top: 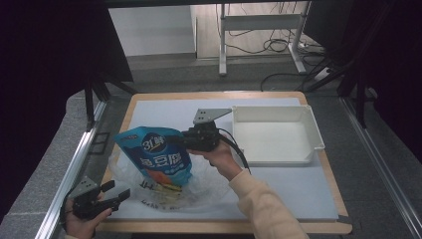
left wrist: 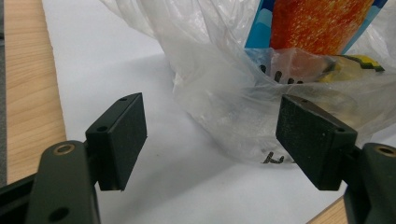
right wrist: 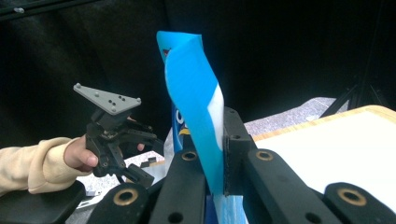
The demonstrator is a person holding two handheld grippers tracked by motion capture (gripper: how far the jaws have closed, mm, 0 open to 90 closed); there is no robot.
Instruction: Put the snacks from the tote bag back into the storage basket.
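Between the pressed-together jaws of the right gripper (right wrist: pixel 215 175), a blue pouch (top: pixel 158 154) is being pinched along one side edge and is standing upright, its lower end sitting inside a clear plastic bag (top: pixel 164 191). Seen along the right gripper's jaws, the pouch is showing edge-on, so its print is hard to make out. Its bottom is being veiled by the crumpled film, and other items inside the bag are blurring into yellow and orange patches. The left gripper (top: pixel 113 193) is hovering with jaws spread wide and nothing between them, just beside the bag's near-left corner, close to the table's (top: pixel 219 226) front wooden edge. Beyond the right gripper, to its right, a white tray (top: pixel 311 127) is lying on the mat, with open surface stretching in front of it.
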